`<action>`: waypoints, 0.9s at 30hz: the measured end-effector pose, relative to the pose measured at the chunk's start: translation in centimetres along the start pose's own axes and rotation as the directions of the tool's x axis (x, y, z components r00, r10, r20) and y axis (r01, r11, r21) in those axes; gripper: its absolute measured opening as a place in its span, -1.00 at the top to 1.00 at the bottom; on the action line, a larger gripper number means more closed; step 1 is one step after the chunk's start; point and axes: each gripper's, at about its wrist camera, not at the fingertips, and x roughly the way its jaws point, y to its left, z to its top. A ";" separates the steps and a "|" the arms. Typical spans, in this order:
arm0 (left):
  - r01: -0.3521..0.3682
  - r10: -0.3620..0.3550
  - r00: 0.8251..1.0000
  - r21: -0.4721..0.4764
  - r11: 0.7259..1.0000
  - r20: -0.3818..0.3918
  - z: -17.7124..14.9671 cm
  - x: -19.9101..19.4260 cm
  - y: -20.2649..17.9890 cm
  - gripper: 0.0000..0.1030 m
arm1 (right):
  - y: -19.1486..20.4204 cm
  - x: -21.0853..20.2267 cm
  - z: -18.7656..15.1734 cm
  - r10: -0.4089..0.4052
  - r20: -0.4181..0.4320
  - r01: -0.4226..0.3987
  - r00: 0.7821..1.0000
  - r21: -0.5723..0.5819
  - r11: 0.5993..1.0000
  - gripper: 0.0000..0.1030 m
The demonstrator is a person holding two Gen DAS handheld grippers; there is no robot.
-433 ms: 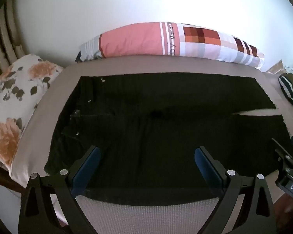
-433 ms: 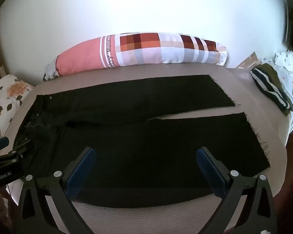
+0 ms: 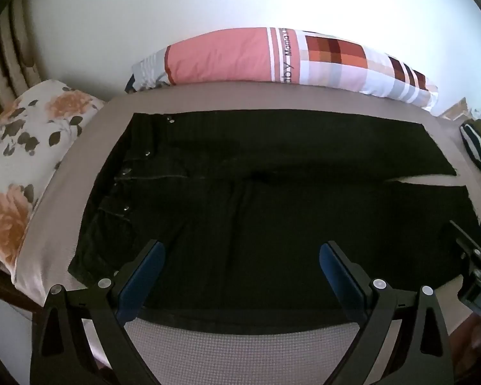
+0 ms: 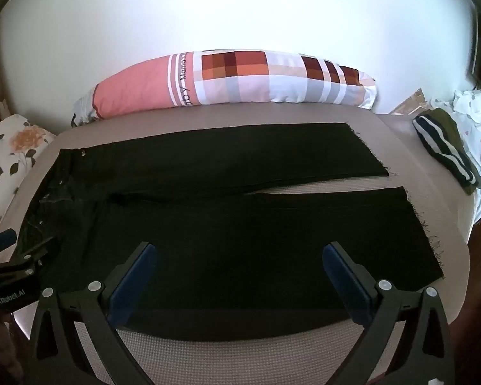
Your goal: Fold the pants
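Note:
Black pants (image 3: 256,199) lie flat across a taupe mattress (image 3: 240,349), waist with metal buttons at the left, both legs running right. In the right wrist view the pants (image 4: 227,231) show a narrow gap between the two legs near the frayed hems. My left gripper (image 3: 240,256) hovers open above the near leg close to the waist, nothing between its blue pads. My right gripper (image 4: 239,258) hovers open above the near leg farther toward the hems, also empty. Each gripper shows at the edge of the other's view.
A long pink and checked bolster (image 4: 227,80) lies along the white wall behind the pants. A floral pillow (image 3: 25,154) sits at the left end. A folded dark green striped garment (image 4: 445,150) and white cloth (image 4: 474,118) lie at the right.
Both views have shifted slightly; the pants sit a little lower and nearer in the frames. Both grippers stay open and the pants lie unmoved.

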 end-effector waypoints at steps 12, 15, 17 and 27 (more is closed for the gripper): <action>-0.009 0.009 1.000 -0.001 1.000 -0.022 -0.3 0.6 0.0 -0.88 | 0.2 0.0 0.3 0.002 -0.005 -0.002 1.000 -0.004 1.000 -1.00; -0.010 0.010 1.000 0.000 1.000 -0.024 -0.2 0.7 0.0 -0.88 | 0.2 0.0 0.4 0.002 -0.008 -0.002 1.000 -0.004 1.000 -1.00; -0.008 0.008 1.000 -0.001 1.000 -0.022 -0.3 0.7 0.1 -0.88 | 0.3 0.0 0.4 0.002 -0.007 -0.002 1.000 -0.005 1.000 -1.00; -0.011 0.011 1.000 0.001 1.000 -0.025 -0.3 0.7 0.3 -0.88 | 0.1 0.2 0.0 0.001 -0.008 -0.001 1.000 -0.008 1.000 -1.00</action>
